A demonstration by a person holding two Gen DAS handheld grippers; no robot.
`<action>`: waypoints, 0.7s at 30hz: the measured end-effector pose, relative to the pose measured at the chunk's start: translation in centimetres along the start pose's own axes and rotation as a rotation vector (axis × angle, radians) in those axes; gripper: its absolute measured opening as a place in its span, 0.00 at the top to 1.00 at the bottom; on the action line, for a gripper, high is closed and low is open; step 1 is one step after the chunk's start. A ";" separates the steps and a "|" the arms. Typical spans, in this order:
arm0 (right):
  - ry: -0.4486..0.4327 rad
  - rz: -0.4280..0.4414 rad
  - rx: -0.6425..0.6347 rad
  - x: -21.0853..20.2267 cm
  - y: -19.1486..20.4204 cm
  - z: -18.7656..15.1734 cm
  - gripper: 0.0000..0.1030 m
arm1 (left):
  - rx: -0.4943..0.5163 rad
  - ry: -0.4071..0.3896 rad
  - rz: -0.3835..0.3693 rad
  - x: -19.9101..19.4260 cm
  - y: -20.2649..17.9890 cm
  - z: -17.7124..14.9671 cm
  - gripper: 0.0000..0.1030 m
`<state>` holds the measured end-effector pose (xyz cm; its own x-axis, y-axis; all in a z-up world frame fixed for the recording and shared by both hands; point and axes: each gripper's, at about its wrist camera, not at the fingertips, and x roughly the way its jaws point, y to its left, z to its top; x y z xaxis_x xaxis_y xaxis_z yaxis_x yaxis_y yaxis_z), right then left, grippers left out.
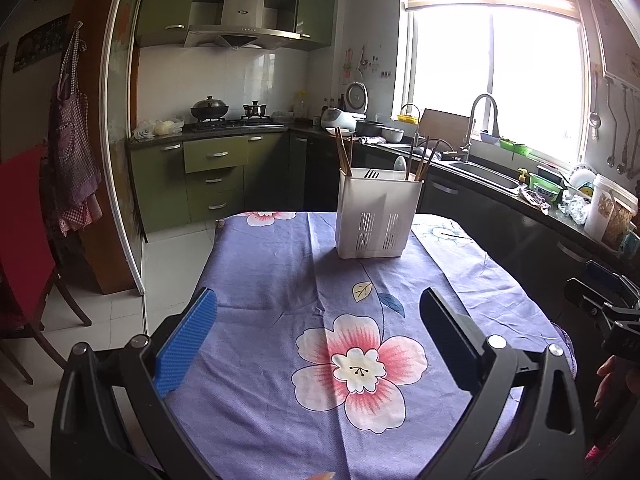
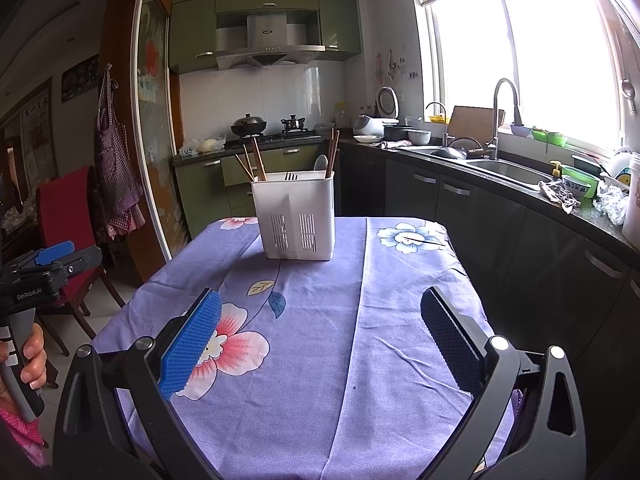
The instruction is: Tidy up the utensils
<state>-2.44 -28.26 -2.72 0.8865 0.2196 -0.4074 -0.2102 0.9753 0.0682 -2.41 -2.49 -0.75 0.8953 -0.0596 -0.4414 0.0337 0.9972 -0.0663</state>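
A white slotted utensil holder stands upright at the far end of the table; it also shows in the right wrist view. It holds brown chopsticks on both sides, a pale spoon and a dark fork. My left gripper is open and empty, held above the near part of the tablecloth. My right gripper is open and empty too, well short of the holder. The left gripper also appears at the left edge of the right wrist view.
The table carries a purple floral cloth. A red chair stands left of the table. A dark counter with a sink, dishes and a white tub runs along the right. A stove with a wok is at the back.
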 end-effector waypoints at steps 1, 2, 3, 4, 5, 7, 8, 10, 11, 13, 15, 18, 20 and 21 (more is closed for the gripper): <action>0.000 0.001 0.000 0.0 0.1 0.0 0.04 | -0.002 0.000 0.002 0.0 0.1 0.0 0.06; 0.001 0.002 0.001 0.0 0.0 0.0 0.04 | -0.003 0.001 0.006 0.0 0.1 0.0 0.06; 0.001 0.002 0.001 0.1 -0.1 0.0 0.04 | -0.006 0.002 0.012 0.0 0.2 0.0 0.06; 0.000 0.002 0.001 0.1 -0.1 0.0 0.04 | -0.009 0.002 0.014 0.0 0.3 0.0 0.06; 0.000 0.003 0.001 0.1 -0.1 0.0 0.04 | -0.011 0.003 0.017 0.0 0.3 0.0 0.06; 0.000 0.002 0.001 0.1 -0.1 0.0 0.04 | -0.015 0.008 0.019 0.1 0.4 0.0 0.06; 0.000 0.002 0.001 0.2 -0.1 0.0 0.04 | -0.015 0.010 0.020 0.2 0.4 0.0 0.06; 0.001 0.003 0.001 0.1 -0.2 0.0 0.04 | -0.010 0.014 0.021 0.3 0.4 -0.1 0.06; 0.001 0.003 0.001 0.2 -0.1 0.0 0.04 | -0.009 0.018 0.020 0.4 0.3 -0.1 0.06; 0.001 0.004 0.001 0.2 -0.2 0.0 0.04 | -0.013 0.021 0.015 0.5 0.4 -0.1 0.06; 0.004 0.003 0.000 0.2 -0.1 0.0 0.04 | -0.011 0.016 0.011 0.5 0.3 -0.1 0.06; 0.005 0.004 0.001 0.3 -0.1 -0.1 0.04 | 0.003 0.001 0.014 0.4 0.1 -0.2 0.06; 0.007 0.005 0.001 0.4 -0.1 -0.1 0.04 | 0.009 0.001 0.004 0.4 0.1 -0.2 0.07; 0.007 0.006 0.001 0.5 -0.1 -0.1 0.04 | 0.010 -0.001 0.000 0.4 0.1 -0.2 0.07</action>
<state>-2.06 -28.28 -3.04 0.8822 0.2257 -0.4132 -0.2155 0.9739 0.0719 -2.13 -2.43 -1.16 0.8957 -0.0593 -0.4407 0.0376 0.9976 -0.0577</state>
